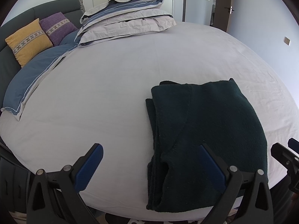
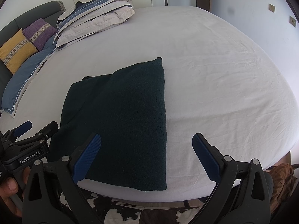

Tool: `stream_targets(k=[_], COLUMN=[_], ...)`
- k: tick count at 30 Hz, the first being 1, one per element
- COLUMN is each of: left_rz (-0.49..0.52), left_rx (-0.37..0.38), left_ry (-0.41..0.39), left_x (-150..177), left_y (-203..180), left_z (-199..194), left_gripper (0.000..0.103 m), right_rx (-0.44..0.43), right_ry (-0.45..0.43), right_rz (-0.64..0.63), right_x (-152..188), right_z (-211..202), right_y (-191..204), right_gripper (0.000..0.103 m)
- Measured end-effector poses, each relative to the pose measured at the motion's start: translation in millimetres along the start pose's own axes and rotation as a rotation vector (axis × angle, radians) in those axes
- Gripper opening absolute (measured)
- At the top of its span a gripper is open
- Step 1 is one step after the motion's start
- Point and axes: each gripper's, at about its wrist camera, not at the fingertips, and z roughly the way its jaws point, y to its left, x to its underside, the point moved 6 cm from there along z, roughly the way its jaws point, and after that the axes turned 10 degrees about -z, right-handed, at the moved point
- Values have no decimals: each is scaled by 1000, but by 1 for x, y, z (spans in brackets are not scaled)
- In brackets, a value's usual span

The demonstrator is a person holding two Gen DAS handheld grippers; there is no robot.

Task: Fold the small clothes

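Note:
A dark green fleece garment (image 1: 205,130) lies folded into a thick rectangle on the white bed sheet (image 1: 112,85), near the bed's front edge. Its stacked layers show along its left side in the left wrist view. My left gripper (image 1: 152,165) hovers open above the bed's front edge; its right finger is over the garment's near left part and nothing is between the fingers. My right gripper (image 2: 146,154) is open too, straddling the right edge of the garment (image 2: 123,115) and holding nothing. The left gripper (image 2: 35,129) shows at the lower left of the right wrist view, held by a hand (image 2: 9,188).
A folded grey and blue duvet (image 1: 127,16) lies at the far side of the bed. Yellow (image 1: 28,41) and purple (image 1: 58,27) cushions and a blue pillow (image 1: 35,80) lie against the dark headboard (image 1: 56,7) at left. A cowhide rug (image 2: 130,211) covers the floor below the bed's front edge.

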Motion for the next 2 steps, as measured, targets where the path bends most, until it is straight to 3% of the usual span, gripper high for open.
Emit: stream_targets(k=[2], left_rz=[3], left_rx=[5], left_ry=[1], left_x=[0], left_y=[-1], left_z=[0], left_gripper=[103], right_rx=[0], right_ry=[1], right_rz=[1], right_x=[0], right_z=[0], right_y=[0], right_gripper=[100])
